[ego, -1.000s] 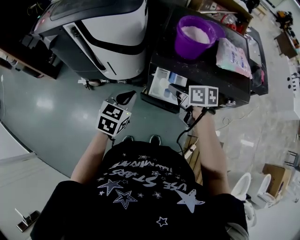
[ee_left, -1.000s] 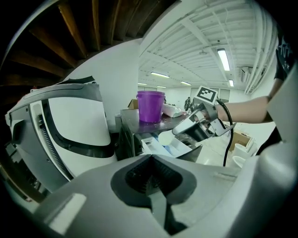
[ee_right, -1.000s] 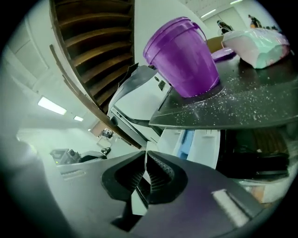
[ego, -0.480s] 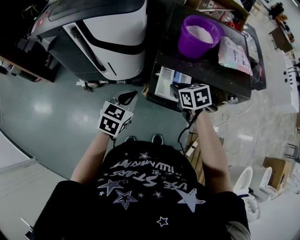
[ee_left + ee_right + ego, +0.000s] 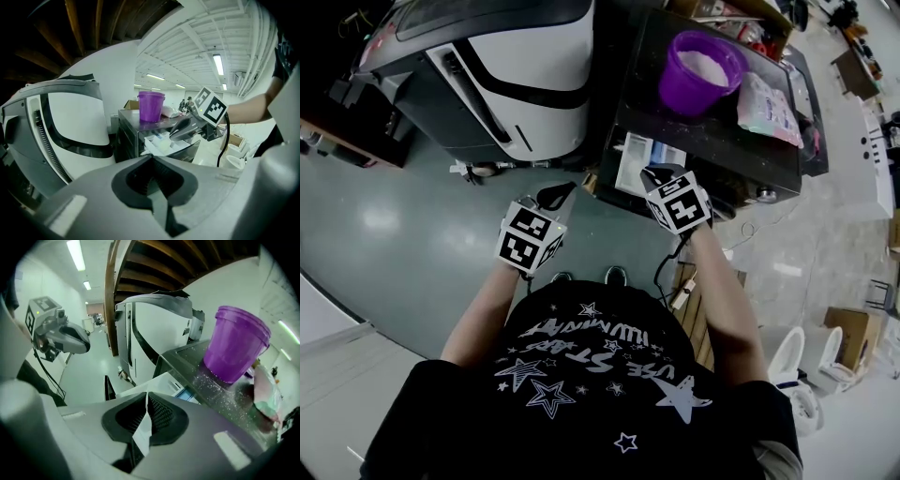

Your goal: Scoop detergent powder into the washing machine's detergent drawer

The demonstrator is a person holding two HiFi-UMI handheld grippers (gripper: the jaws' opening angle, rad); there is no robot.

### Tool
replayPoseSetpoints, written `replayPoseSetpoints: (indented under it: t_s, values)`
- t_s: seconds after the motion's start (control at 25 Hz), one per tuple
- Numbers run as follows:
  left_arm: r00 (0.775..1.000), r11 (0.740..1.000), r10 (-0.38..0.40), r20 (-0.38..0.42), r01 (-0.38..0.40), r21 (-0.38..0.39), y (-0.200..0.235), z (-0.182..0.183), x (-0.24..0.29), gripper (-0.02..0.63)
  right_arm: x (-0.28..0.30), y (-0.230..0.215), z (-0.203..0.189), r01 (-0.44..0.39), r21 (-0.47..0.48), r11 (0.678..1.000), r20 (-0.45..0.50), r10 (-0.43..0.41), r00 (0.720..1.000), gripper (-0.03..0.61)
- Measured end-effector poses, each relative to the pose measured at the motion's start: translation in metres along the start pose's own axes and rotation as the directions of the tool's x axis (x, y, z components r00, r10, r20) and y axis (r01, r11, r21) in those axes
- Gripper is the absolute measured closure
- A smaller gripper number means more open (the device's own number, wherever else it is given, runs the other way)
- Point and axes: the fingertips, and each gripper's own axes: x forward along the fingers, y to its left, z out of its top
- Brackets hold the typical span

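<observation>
Right gripper (image 5: 649,174) has shifted left and rotated since the earlier frame; it is now at the front edge of the open detergent drawer (image 5: 630,156).
I read its jaws as pressed together with nothing clamped. Left gripper (image 5: 553,195) is likewise closed and empty, held over the floor (image 5: 412,225), well apart from the drawer. Detergent powder (image 5: 705,62) sits in the purple bucket (image 5: 680,92) on top of the washing machine (image 5: 722,142), beside a pouch (image 5: 769,101).
</observation>
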Motion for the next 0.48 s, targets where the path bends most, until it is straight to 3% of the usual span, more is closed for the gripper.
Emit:
replayPoseSetpoints:
  t_s: [0.24,0.48]
  values:
    - [1.000,1.000,-0.020,0.002,0.020,-0.001,0.001,-0.004,-0.005,0.614,-0.001,0.010,-0.001,0.077,-0.247,0.966,-0.038,-0.089,0.995,0.541]
    - [0.999,0.999,-0.045,0.005,0.045,0.003,0.004,-0.009,-0.011,0.614,-0.007,0.017,0.008,0.154,-0.379,0.913,0.000,-0.166,0.986,0.541]
